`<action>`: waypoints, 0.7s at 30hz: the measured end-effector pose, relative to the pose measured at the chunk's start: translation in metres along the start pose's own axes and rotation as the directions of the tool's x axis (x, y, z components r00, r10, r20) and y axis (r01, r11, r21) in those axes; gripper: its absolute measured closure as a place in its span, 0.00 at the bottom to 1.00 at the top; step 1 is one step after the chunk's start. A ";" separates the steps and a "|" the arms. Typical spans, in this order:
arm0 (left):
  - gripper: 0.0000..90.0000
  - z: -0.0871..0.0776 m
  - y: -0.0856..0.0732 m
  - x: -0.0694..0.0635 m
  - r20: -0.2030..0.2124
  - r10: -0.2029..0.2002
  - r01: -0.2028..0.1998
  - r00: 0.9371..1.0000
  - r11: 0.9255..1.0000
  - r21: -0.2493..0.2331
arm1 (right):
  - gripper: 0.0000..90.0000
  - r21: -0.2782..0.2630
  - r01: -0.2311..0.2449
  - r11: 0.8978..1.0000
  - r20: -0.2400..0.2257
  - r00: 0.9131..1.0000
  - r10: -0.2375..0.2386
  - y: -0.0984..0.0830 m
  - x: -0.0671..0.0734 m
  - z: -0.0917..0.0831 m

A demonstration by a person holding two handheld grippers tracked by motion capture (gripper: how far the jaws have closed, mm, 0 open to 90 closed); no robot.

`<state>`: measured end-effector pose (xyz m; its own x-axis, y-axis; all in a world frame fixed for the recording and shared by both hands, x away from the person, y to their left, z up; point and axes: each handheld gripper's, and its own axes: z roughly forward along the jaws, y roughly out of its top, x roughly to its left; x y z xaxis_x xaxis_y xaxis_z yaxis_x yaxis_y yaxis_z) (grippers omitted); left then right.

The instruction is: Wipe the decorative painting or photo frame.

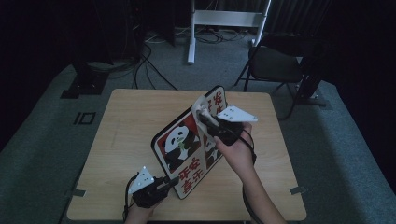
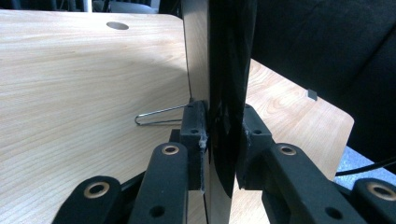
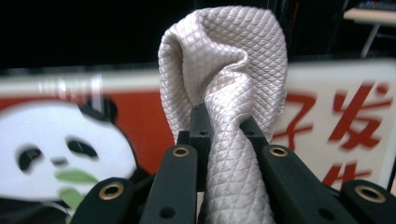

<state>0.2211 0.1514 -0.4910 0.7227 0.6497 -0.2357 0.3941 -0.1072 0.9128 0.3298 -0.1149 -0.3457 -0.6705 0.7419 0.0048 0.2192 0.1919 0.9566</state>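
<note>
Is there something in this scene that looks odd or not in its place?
Yes. The flat panda sign board does not lie on the wooden table; it stands tilted on its edge, clamped by the left tongs. The right tongs pinch a bunched cream quilted cloth before it.

I see a light wooden table [image 1: 126, 135]; a bent thin metal wire clip [image 2: 156, 116] lies on it.

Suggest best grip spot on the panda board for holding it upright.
Grip the panda board at its thin bottom corner edge, coming in level from the near side as the left gripper does: the board stands on edge, so both flat faces fit between the fingers.
</note>
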 end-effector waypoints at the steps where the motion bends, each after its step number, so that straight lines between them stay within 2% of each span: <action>1: 0.85 0.000 0.000 0.000 0.002 -0.003 0.003 1.000 1.000 0.002 | 0.90 0.019 -0.010 1.000 0.001 1.000 0.010 -0.010 -0.001 0.003; 6: 0.85 0.000 0.001 0.000 0.000 0.004 -0.004 1.000 1.000 0.007 | 0.90 0.059 -0.022 0.998 0.016 1.000 0.021 -0.032 -0.005 0.003; 11: 0.85 0.000 0.001 0.000 0.002 0.007 -0.007 1.000 1.000 0.007 | 0.90 0.121 -0.036 0.992 0.021 0.999 0.033 -0.062 -0.007 0.004; 16: 0.85 0.000 0.001 0.000 0.003 0.006 -0.006 1.000 1.000 0.007 | 0.90 0.176 -0.063 0.982 0.033 0.998 0.058 -0.092 -0.010 0.004; 21: 0.85 0.001 0.001 0.000 0.006 0.007 -0.007 1.000 1.000 0.007 | 0.90 0.232 -0.093 0.968 0.040 0.995 0.086 -0.120 -0.012 0.004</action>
<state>0.2216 0.1507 -0.4907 0.7286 0.6447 -0.2313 0.3930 -0.1169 0.9121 0.3143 -0.1438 -0.4620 -0.6201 0.7809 0.0755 0.4392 0.2659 0.8581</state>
